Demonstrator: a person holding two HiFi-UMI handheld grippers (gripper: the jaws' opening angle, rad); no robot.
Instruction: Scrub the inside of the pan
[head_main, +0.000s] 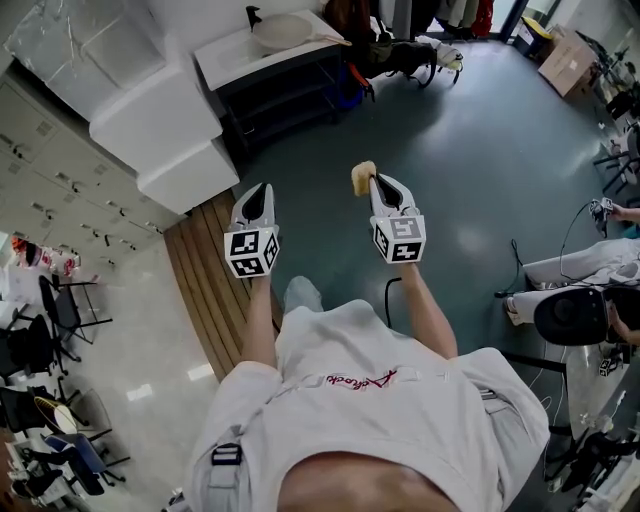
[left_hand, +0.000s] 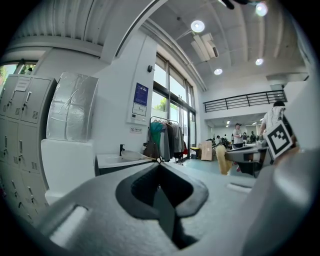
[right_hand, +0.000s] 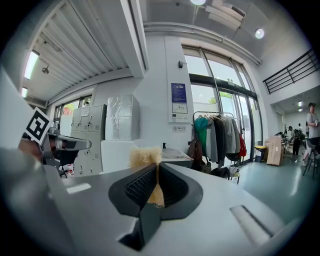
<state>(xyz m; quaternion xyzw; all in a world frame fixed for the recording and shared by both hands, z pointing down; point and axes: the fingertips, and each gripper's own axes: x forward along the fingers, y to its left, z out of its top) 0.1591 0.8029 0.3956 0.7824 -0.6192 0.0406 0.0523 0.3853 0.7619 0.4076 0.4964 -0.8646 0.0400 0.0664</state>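
While the left claw (head_main: 258, 190) sits clenched, the right claw (head_main: 376, 182) grips a sponge (head_main: 362, 175).

Lit brightly and evenly by daylight through tall windows (left_hand: 170, 100), helped by round ceiling lamps (left_hand: 197, 26) blown out to white. Soft, faint shadows only; pale glare patches on the teal floor (head_main: 480, 160). Sharp in the head view. Bent hard by fisheye in both gripper views, ringed in black. Blurred close up on the left gripper (left_hand: 159, 162), the right gripper (right_hand: 156, 165) and its tan sponge (right_hand: 145, 156).
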